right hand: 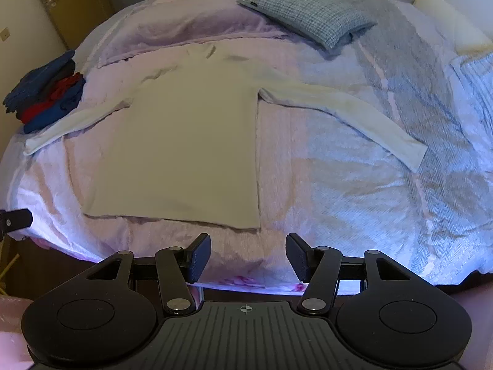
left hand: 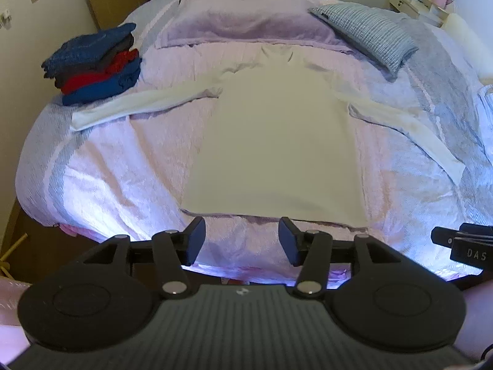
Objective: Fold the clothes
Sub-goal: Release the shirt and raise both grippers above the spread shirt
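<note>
Left hand-held gripper [left hand: 241,242] sits at the bottom centre of my left wrist view, jaws well apart, nothing between them. Right hand-held gripper [right hand: 248,256] is the same in its own view: jaws wide, nothing held. Both hover above the near edge of the bed [left hand: 101,178], clear of the cloth.

White long-sleeved shirt [left hand: 277,141] lies flat mid-frame on the lilac bedspread, hem nearest me, collar toward the top of the frame. One sleeve runs out to the left, its cuff just beside the stack of folded clothes [left hand: 92,64] at upper left; the other sleeve slants down to the right.

Grey checked pillow [left hand: 366,34] at upper right, apart from the shirt.
</note>
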Available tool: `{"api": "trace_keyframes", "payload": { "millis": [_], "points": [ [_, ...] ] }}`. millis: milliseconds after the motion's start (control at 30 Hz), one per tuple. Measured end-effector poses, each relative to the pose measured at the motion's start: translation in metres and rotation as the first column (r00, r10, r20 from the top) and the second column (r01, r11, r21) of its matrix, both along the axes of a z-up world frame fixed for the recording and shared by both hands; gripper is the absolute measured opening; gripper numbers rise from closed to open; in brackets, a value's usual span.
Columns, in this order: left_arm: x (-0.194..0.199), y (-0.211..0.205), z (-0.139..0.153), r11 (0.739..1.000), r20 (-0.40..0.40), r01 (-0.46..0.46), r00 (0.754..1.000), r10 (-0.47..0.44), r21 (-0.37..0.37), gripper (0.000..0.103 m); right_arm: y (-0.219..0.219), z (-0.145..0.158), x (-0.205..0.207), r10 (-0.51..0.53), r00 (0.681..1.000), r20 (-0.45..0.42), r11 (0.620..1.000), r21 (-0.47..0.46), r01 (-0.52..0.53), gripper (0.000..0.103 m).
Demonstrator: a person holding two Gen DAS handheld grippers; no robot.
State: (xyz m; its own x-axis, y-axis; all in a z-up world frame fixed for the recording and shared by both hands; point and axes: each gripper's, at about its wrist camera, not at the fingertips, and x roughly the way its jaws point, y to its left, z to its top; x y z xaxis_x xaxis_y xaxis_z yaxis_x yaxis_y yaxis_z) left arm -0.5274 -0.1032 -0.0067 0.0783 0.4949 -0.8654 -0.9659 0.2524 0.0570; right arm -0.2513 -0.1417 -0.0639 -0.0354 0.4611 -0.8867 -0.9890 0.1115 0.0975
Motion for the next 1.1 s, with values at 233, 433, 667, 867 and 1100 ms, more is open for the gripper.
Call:
{"api": "trace_keyframes", "payload": {
  "millis": [233, 433, 667, 867, 1100],
  "points": [
    [0.004, -0.005, 0.007, 1.0, -0.006, 0.02, 1.0, -0.02, 0.004, 0.05, -0.011, 0.007, 0.0, 0.015, 1.0, 0.005, 1.0, -0.004, -0.015, 0.058],
    [0.006, -0.01, 0.006, 1.0, -0.003, 0.021, 1.0, -0.021, -0.012, 0.05, -0.016, 0.008, 0.003, 0.022, 1.0, 0.009, 1.0, -0.021, -0.021, 0.058],
    [0.014, -0.013, 0.005, 0.999, -0.005, 0.031, 1.0, -0.031, -0.014, 0.05, -0.019, 0.008, 0.005, 0.011, 1.0, 0.005, 1.0, -0.028, -0.01, 0.058],
    [0.02, -0.012, 0.009, 0.999, -0.006, 0.038, 0.999, -0.038, 0.004, 0.053, -0.018, 0.012, 0.008, 0.011, 1.0, 0.003, 1.0, -0.013, -0.011, 0.058],
    [0.018, -0.004, 0.011, 0.999, 0.009, 0.031, 0.999, -0.031, 0.015, 0.054, -0.008, 0.018, 0.009, 0.02, 1.0, 0.004, 1.0, 0.005, -0.02, 0.058]
  ]
}}
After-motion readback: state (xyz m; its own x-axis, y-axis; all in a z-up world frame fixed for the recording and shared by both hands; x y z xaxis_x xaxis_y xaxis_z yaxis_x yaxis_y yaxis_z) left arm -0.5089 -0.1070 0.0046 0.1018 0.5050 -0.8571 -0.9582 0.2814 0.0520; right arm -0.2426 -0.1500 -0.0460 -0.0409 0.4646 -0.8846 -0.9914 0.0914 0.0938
